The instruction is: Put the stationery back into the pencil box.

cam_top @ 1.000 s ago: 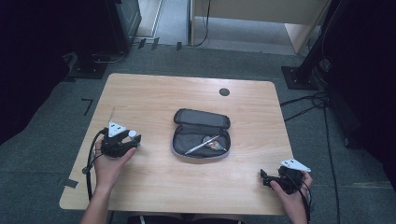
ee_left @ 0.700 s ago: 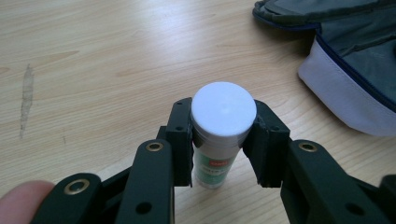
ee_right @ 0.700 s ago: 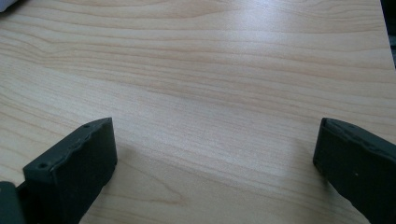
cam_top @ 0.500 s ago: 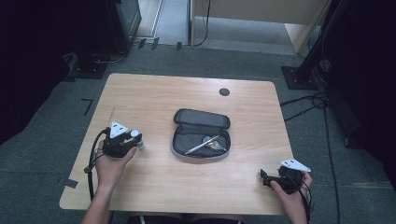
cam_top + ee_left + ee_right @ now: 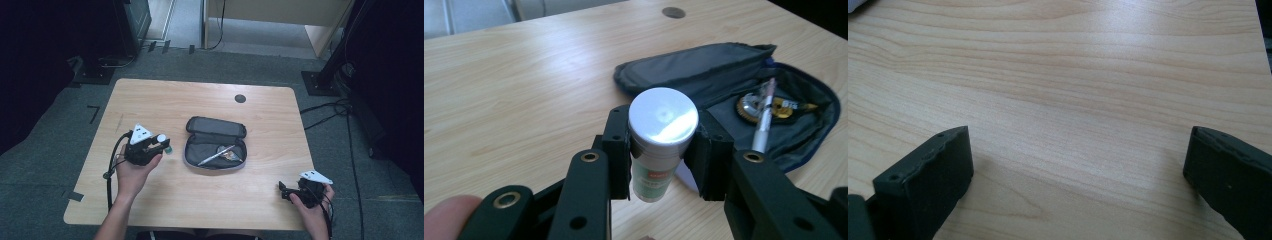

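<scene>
Now a small white-capped bottle point(image 5: 659, 145) is clamped by the left gripper point(image 5: 664, 155) just below its cap; light, rigid, probably slippery, gripped best mid-body.

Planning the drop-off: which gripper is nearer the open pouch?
Left. The left gripper, holding a bottle, is just beside the pouch; the right gripper rests farther off, near the table's front right corner.

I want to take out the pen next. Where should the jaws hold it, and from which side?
Grip the pen at mid-barrel, coming from above with the jaws across its slant. It lies flat and diagonal in the open case, its far end beside the round gold thing, so the middle looks freest.
</scene>
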Motion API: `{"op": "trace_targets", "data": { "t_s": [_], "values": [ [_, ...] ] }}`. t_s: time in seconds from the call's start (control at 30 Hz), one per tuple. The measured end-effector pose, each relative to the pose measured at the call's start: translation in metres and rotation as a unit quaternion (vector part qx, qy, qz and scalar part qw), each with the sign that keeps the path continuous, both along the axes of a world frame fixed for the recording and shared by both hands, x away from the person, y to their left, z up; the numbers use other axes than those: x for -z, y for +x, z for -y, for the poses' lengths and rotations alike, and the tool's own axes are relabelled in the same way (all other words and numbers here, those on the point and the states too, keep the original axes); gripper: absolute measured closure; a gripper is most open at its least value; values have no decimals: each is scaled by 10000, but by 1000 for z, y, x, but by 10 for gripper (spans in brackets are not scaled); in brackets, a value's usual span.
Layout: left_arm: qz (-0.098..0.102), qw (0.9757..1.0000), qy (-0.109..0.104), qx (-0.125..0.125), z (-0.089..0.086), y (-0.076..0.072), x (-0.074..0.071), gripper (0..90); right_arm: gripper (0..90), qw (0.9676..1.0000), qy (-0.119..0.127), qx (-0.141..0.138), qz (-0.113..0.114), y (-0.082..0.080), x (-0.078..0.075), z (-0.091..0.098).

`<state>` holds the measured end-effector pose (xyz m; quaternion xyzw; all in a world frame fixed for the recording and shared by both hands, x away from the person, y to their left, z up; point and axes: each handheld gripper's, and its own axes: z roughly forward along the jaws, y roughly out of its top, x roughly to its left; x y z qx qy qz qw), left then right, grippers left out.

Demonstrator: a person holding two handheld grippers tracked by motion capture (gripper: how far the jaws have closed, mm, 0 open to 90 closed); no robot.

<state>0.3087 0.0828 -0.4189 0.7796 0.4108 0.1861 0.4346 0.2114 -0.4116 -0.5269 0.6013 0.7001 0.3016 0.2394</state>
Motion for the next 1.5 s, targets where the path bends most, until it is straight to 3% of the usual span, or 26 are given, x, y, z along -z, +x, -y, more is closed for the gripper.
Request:
{"op": "trace_targets", "data": {
  "t_s": [0.13, 0.37, 0.7, 0.9, 1.1, 1.5],
  "values": [
    [-7, 9998, -89, 194, 17, 2, -2, 658, 0, 10000, 2, 2, 0, 0, 0, 0],
    [64, 9988, 13, 487, 45, 4, -1, 658, 0, 10000, -1, -6, -6, 0, 0, 0],
    [17, 9974, 134, 711, 75, 12, 17, 658, 0, 10000, 3, -7, -6, 0, 0, 0],
    [-11, 9972, 228, 712, 87, 20, 30, 658, 0, 10000, 4, -9, -4, 0, 0, 0],
    [-65, 9967, 289, 759, 86, 21, 42, 658, 0, 10000, 4, -8, -5, 0, 0, 0],
    [-398, 9943, 369, 915, 63, 10, 40, 657, 0, 10000, -14, -2, -9, 0, 0, 0]
  ]
}}
